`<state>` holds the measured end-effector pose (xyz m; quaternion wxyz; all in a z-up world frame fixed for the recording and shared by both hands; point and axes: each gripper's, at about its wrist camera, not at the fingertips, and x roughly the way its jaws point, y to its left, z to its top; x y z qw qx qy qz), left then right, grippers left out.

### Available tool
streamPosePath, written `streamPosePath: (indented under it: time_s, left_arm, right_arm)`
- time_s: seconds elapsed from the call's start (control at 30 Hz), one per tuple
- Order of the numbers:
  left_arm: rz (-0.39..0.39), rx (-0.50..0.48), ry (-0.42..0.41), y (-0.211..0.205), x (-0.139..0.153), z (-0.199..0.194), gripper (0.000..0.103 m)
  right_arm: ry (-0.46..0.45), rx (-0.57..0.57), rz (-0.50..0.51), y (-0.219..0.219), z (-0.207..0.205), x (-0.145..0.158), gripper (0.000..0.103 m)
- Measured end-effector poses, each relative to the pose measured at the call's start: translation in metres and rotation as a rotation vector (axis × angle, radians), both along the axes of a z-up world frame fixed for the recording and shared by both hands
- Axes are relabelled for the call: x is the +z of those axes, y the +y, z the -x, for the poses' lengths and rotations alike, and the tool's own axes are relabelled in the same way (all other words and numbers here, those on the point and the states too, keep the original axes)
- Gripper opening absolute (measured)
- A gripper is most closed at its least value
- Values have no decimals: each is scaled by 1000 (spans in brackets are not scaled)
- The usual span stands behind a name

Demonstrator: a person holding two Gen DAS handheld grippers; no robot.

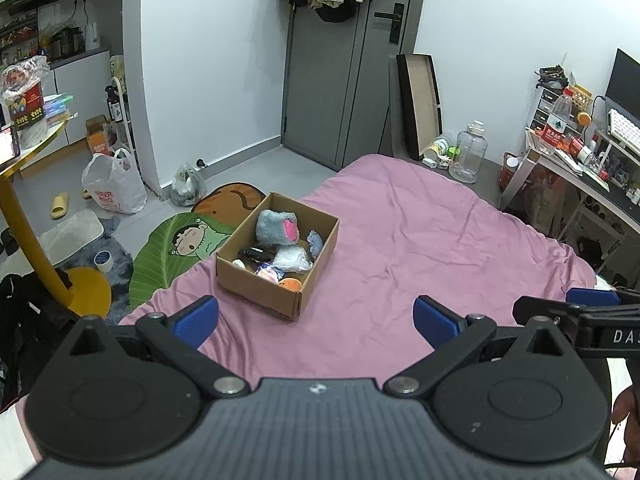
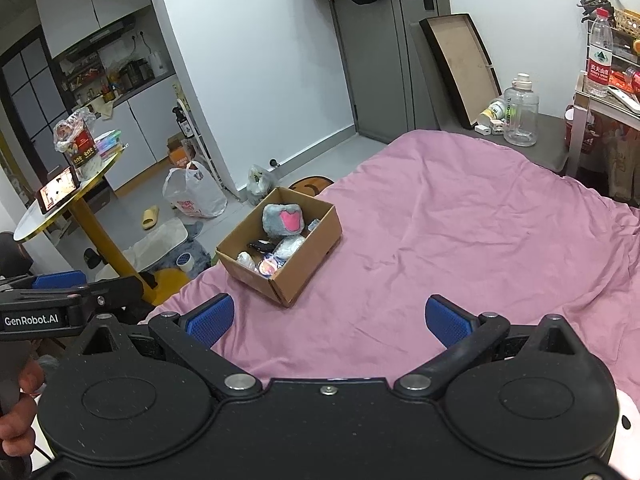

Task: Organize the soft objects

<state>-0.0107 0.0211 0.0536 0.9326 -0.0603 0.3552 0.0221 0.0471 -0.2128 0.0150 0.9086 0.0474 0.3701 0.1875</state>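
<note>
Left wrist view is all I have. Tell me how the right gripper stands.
Observer: The right gripper is open, with nothing between its blue pads, and it points over the pink sheet.
Operator: Report anything lying outside the cardboard box near that gripper.
Observer: Something white with a black dot shows at the lower right edge of the right wrist view, beside the gripper's body. I cannot tell what it is.
</note>
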Motion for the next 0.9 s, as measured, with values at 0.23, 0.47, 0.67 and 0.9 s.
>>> streamPosePath:
  time_s: [0.23, 0.47, 0.67, 0.9]
  left_arm:
    - [-2, -2, 2, 0, -2, 1, 103]
    - [0, -3, 4, 1, -5, 2, 103]
    - [1, -5, 5, 0, -6, 2, 103]
    - [3, -7, 6, -2, -9, 1, 103]
  right_arm:
    - [-1, 2, -1, 1, 1, -1, 103]
    - [2, -6, -4, 0, 0, -2, 103]
    - [2, -7, -1, 0, 0, -2, 103]
    - [2, -10, 3, 0, 0, -2, 103]
